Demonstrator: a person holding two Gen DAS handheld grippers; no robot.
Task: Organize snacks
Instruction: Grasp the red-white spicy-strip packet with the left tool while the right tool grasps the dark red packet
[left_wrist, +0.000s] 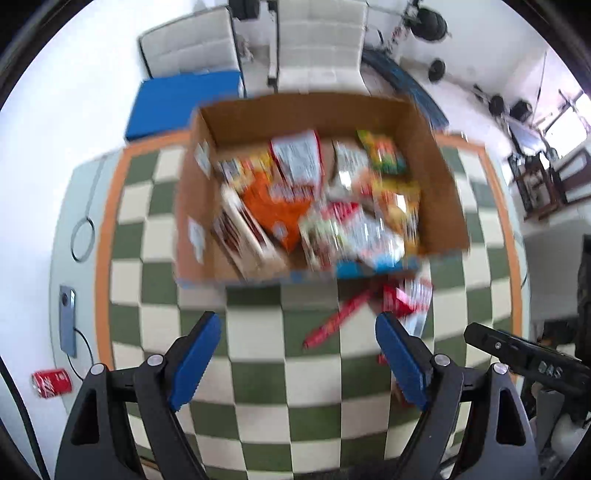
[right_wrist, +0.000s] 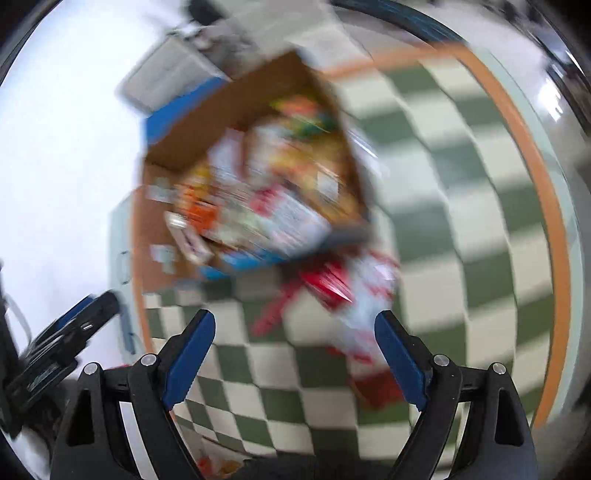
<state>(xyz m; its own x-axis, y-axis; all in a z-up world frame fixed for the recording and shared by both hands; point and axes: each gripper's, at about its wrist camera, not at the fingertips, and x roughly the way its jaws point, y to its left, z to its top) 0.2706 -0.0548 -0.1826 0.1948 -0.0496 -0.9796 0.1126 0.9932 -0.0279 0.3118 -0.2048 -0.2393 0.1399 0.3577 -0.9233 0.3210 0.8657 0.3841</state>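
- We count one cardboard box (left_wrist: 436, 155), open at the top, standing on the green-and-cream checked cloth (left_wrist: 258, 387); it is crowded with snack packets (left_wrist: 280, 206), too blurred to count exactly, an orange bag the plainest.
- We count two items outside the box, on the cloth just in front of its near wall: one long red stick pack (left_wrist: 336, 319) and one red-and-white packet (left_wrist: 408, 297).
- Left gripper (left_wrist: 297, 360): blue pads spread wide, nothing between them, only bare cloth beneath.
- Right gripper (right_wrist: 295, 360): jaws equally wide apart, gripping nothing; the red-and-white packet lies on the cloth below, close by its right-hand pad. This view is heavily blurred.
- Surroundings: one red drink can (left_wrist: 50, 384) on its side and one phone (left_wrist: 68, 319) with a cable, both left of the cloth; one blue cushion (left_wrist: 181, 99) and two white chairs (left_wrist: 319, 40) beyond the box.
- Nothing lies between either gripper and the loose packets.
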